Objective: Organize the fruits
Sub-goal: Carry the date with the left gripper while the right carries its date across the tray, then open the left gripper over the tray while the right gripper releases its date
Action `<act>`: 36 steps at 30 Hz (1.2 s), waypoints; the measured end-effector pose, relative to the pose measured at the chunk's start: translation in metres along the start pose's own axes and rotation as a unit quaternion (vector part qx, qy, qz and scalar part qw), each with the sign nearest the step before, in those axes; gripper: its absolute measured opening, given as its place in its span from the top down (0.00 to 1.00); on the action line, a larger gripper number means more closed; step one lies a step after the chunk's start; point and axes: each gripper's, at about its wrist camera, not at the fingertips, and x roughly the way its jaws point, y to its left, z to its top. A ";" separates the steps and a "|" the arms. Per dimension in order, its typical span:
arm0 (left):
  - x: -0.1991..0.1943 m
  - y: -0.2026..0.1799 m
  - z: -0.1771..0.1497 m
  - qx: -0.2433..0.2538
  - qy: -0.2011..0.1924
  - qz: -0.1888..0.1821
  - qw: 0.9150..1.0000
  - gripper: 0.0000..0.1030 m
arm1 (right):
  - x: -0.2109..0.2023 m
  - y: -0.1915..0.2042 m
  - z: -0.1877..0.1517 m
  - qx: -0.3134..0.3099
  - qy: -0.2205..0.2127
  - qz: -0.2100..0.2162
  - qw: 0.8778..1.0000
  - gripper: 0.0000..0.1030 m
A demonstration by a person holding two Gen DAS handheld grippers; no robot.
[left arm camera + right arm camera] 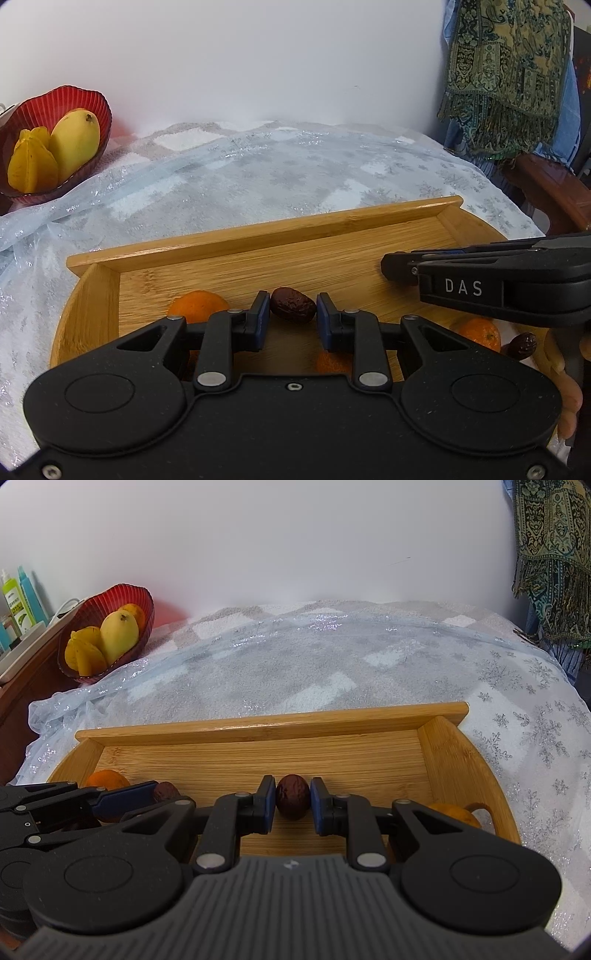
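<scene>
My left gripper (292, 317) is clamped on a date (292, 305); the blue pads (263, 318) press its two ends, and the fruit sits crosswise between them. My right gripper (293, 800) is likewise closed on a second date (293, 796), held upright between its pads (320, 805). Both tools point down into the tray (258, 236), side by side, the right one just to the right of the left.

Whether either date is lifted clear of the tray floor, I cannot tell.

Other fruit in the tray: an orange (197, 305) just left of my left gripper, another orange (482, 332) and a loose date (522, 345) under my right gripper. Ahead and far to the left, off the tray, stands a red bowl (98, 101) holding a mango (75, 142) and a starfruit (31, 162).

Judgement: the step in hand is the pick of the two dates, with both grips made. No separate container for dates is in view, so the destination is uncertain; the bowl is the only candidate seen. The next move calls for a straight lift clear of the tray wall, steady pressure on the wrinkled skins, and spacing between the two tools to avoid a knock.
</scene>
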 end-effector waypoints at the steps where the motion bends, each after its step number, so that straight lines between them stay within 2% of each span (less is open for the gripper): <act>1: 0.000 0.000 0.000 -0.001 0.000 -0.001 1.000 0.75 | 0.000 0.000 0.000 0.000 0.000 0.000 1.000 0.73; 10: 0.000 0.000 -0.001 -0.001 -0.002 -0.003 1.000 0.73 | 0.000 0.000 0.000 0.000 0.000 0.000 1.000 0.72; 19: -0.001 -0.003 -0.001 0.002 -0.002 -0.003 1.000 0.68 | -0.003 0.000 -0.002 0.001 -0.006 0.006 1.000 0.57; 26: -0.005 -0.004 -0.003 0.006 -0.005 -0.002 1.000 0.60 | -0.009 0.003 -0.003 -0.009 -0.022 0.005 1.000 0.44; 36: -0.009 -0.003 -0.004 0.000 -0.006 -0.001 1.000 0.54 | -0.014 0.000 -0.007 -0.010 -0.034 0.005 0.999 0.40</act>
